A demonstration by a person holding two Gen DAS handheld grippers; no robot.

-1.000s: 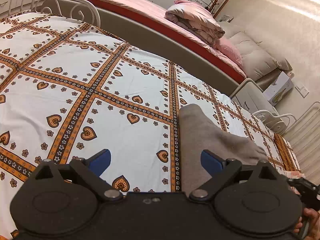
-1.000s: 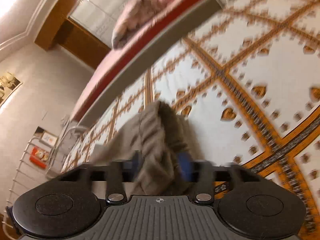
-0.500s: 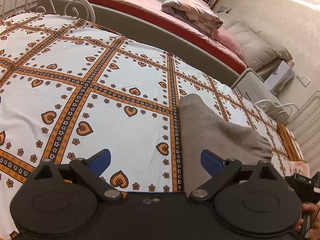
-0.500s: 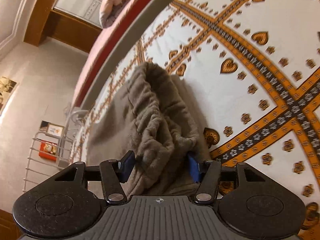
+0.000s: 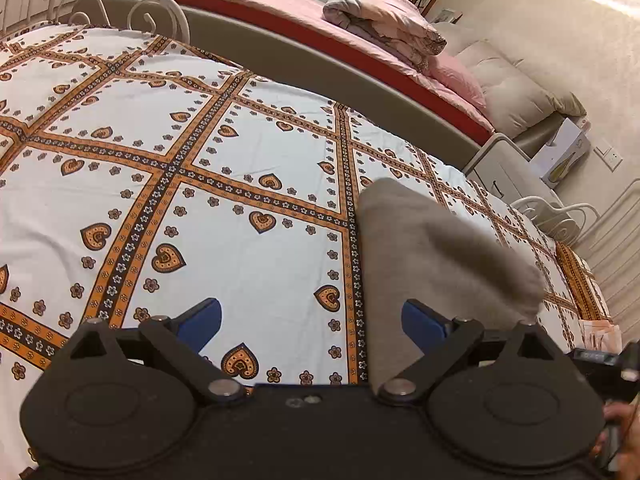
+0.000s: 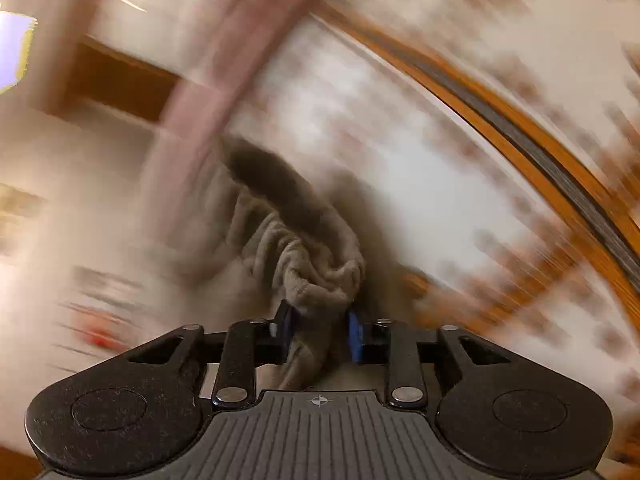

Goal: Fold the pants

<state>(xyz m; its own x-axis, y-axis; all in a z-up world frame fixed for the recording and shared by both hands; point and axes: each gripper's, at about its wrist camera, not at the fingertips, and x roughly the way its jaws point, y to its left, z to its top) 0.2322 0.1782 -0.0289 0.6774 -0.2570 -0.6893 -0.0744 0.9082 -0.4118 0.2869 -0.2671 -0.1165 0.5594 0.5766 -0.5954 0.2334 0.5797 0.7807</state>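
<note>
Right gripper [image 6: 318, 330] closing on bunched pants [image 6: 308, 264]; thick wad could slip. Left gripper [image 5: 312, 316] fingers apart, pants at three o'clock.

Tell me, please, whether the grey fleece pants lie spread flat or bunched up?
Bunched: the grey fleece pants crumple in folds between the closing right tongs.

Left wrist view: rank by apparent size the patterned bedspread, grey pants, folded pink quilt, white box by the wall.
1. patterned bedspread
2. grey pants, nearest the camera, so inflated
3. folded pink quilt
4. white box, far off
</note>
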